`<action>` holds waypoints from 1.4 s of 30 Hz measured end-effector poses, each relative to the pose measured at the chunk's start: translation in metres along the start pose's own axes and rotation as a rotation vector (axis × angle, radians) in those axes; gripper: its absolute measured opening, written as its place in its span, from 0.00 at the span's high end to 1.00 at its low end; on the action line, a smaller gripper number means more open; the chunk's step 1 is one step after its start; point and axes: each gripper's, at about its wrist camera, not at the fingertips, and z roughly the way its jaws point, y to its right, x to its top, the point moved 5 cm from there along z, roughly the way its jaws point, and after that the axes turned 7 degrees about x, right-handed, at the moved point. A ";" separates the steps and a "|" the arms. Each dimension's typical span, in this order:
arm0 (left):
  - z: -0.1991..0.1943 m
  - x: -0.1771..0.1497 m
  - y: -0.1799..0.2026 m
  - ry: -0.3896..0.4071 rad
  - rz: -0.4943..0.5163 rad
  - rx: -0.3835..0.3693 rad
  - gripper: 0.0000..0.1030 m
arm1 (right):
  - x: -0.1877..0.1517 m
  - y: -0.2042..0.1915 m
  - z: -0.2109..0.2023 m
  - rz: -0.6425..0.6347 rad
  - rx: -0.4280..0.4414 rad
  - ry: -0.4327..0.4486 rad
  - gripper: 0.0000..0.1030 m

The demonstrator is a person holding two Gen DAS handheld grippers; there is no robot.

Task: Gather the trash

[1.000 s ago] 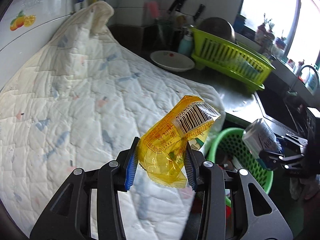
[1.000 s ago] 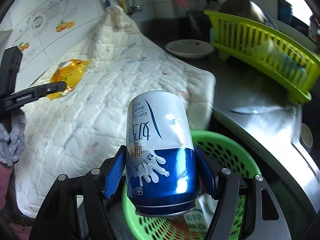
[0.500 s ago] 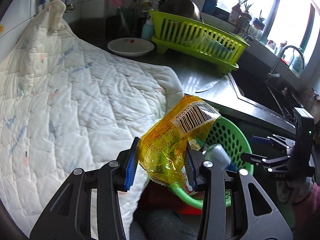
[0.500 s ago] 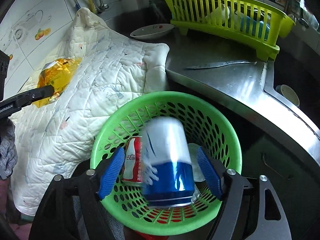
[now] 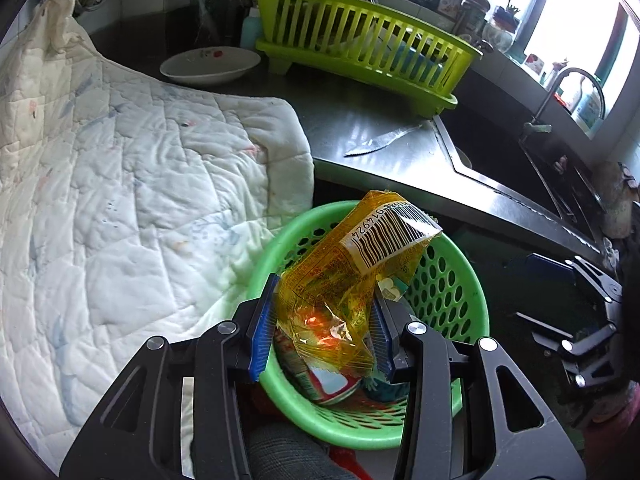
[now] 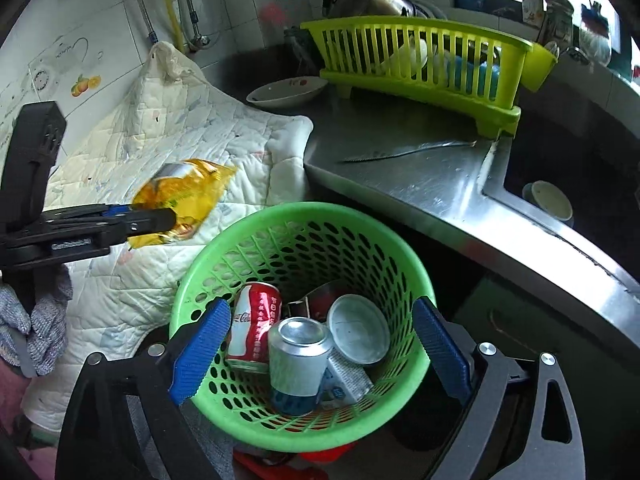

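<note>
My left gripper (image 5: 320,320) is shut on a crumpled yellow snack wrapper (image 5: 352,276) with a barcode and holds it over the near rim of the green trash basket (image 5: 464,292). The right wrist view shows the wrapper (image 6: 180,196) still left of the basket (image 6: 400,248). My right gripper (image 6: 320,344) is open and empty above the basket. Inside lie the blue and white milk can (image 6: 298,364), a red cola can (image 6: 254,328), a round tin lid (image 6: 358,328) and a carton.
A white quilted pad (image 5: 132,208) covers the counter on the left. A knife (image 5: 380,142) lies on the steel counter, with a white dish (image 5: 210,65) and a lime dish rack (image 5: 360,44) behind. The sink (image 6: 560,184) is to the right.
My right gripper opened and the milk can fell into the basket. My left gripper carried the wrapper rightward from over the pad to the basket's rim.
</note>
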 end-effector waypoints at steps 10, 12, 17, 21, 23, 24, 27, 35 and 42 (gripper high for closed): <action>0.022 0.003 0.021 -0.034 0.033 -0.011 0.51 | -0.004 -0.004 -0.003 -0.025 -0.018 0.020 0.12; 0.020 0.004 0.021 -0.026 0.036 -0.008 0.43 | -0.005 -0.005 -0.003 -0.025 -0.025 0.023 0.12; 0.009 0.002 0.020 0.012 0.049 -0.015 0.33 | -0.009 -0.013 -0.005 -0.034 -0.036 0.034 0.11; -0.005 -0.003 0.013 0.031 0.041 -0.011 0.26 | -0.011 -0.022 -0.004 -0.027 -0.029 0.039 0.09; -0.014 -0.005 0.007 0.048 0.037 0.006 0.21 | -0.012 -0.027 -0.004 -0.029 -0.024 0.043 0.09; -0.020 -0.006 0.003 0.062 0.035 0.015 0.18 | -0.012 -0.031 -0.004 -0.033 -0.022 0.047 0.09; -0.036 -0.009 -0.011 0.090 0.025 0.053 0.15 | -0.012 -0.044 -0.004 -0.041 -0.014 0.052 0.09; -0.072 -0.018 -0.052 0.138 -0.013 0.136 0.06 | -0.010 -0.072 0.000 -0.031 0.013 0.062 0.09; -0.103 -0.031 -0.084 0.174 -0.048 0.204 0.05 | -0.005 -0.099 0.001 -0.023 0.025 0.084 0.09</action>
